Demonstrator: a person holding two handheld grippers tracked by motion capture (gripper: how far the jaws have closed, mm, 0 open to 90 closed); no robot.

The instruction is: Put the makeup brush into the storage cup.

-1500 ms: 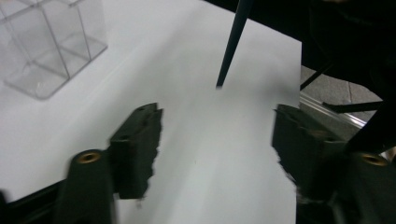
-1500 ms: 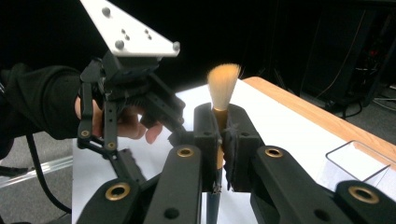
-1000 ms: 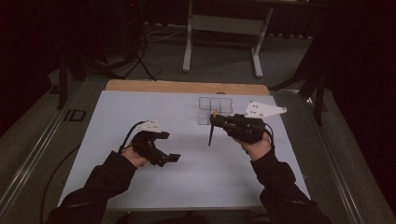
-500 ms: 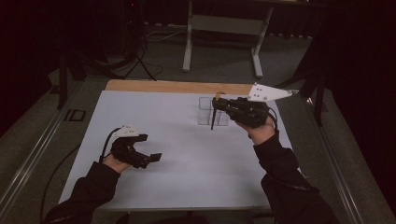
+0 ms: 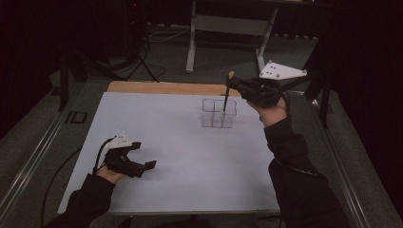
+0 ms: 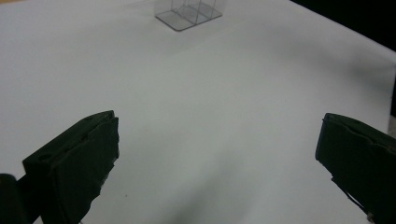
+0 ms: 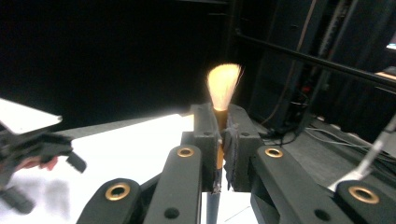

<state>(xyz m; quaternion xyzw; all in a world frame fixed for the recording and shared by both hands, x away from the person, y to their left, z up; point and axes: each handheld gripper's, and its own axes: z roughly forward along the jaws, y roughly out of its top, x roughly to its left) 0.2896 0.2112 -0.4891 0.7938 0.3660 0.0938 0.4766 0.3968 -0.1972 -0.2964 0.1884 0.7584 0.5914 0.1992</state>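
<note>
My right gripper (image 5: 231,84) is shut on a makeup brush (image 5: 226,97) with a dark handle and tan bristles (image 7: 223,86). It holds the brush upright, bristles up, with the handle's lower end over the far part of a clear divided organizer (image 5: 218,113). In the right gripper view the jaws clamp the brush's ferrule. My left gripper (image 5: 143,155) rests low near the table's front left, open, with nothing between its fingers (image 6: 79,163). The organizer (image 6: 189,12) stands far ahead in the left gripper view.
The white tabletop (image 5: 176,152) has a wooden strip (image 5: 157,88) along its far edge. A metal stand (image 5: 228,28) and cables lie on the dark floor beyond. Rails run along both sides of the table.
My right gripper has carried the brush up and farther away, to above the organizer. My left gripper has drawn back toward the front left corner, still open.
</note>
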